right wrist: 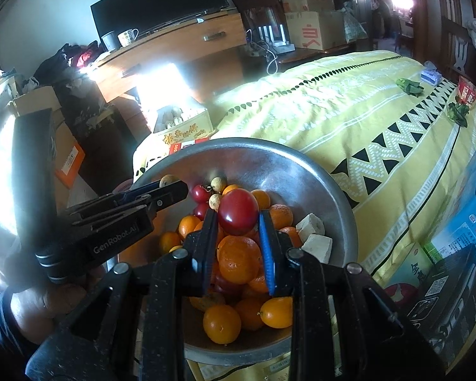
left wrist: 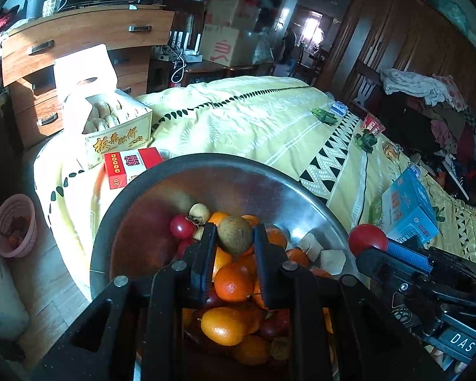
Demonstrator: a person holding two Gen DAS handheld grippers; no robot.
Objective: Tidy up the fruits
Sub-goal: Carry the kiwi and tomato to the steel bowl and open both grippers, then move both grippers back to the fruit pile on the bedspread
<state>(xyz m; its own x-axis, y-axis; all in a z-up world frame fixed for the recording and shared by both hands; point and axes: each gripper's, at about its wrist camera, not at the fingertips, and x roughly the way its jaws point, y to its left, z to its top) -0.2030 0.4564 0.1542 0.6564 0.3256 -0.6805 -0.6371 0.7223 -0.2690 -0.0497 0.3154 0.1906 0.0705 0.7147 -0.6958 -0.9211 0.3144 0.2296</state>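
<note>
A metal bowl (left wrist: 161, 190) on the yellow bedspread holds several oranges, small red tomatoes, brown round fruits and pale cubes (left wrist: 333, 258). My left gripper (left wrist: 234, 238) is shut on a brown-green round fruit (left wrist: 234, 235) above the bowl. My right gripper (right wrist: 238, 219) is shut on a red tomato (right wrist: 238, 211) above the bowl (right wrist: 285, 165); that tomato also shows in the left wrist view (left wrist: 366, 239) beyond the bowl's right rim. The left gripper shows in the right wrist view (right wrist: 161, 187), over the bowl's left rim.
A pastry box (left wrist: 117, 130) and a red carton (left wrist: 130, 165) lie behind the bowl. A blue box (left wrist: 409, 206) sits on the bed to the right. A pink basket (left wrist: 14, 225) stands on the floor at left. Small packets and green leaves (left wrist: 325, 116) lie farther up the bed.
</note>
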